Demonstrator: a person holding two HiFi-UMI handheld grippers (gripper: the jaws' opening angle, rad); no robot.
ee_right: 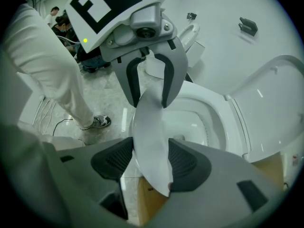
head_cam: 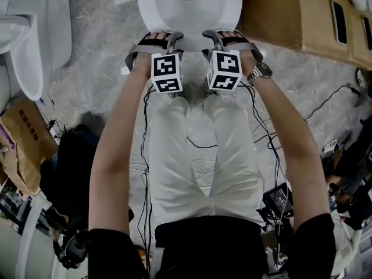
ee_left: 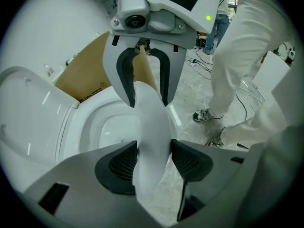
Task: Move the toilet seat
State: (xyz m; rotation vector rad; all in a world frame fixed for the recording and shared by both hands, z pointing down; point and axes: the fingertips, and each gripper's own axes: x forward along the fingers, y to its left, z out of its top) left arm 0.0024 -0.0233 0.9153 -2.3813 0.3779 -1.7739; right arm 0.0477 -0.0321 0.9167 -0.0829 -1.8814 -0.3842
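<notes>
Two pinches on toilet seat (ee_left: 151, 127) rim: left gripper (ee_left: 153, 163), right gripper (ee_right: 151, 163); raise both evenly, avoid twisting seat

The toilet seat (ee_left: 151, 127) looks like smooth, glossy white plastic; the bowl (ee_right: 195, 121) beneath it has a glazed ceramic sheen. The pads (ee_left: 124, 164) of your left tool (ee_left: 154, 160) are matt black, ribbed like rubber. The floor (head_cam: 96, 74) under you is rough grey concrete.
</notes>
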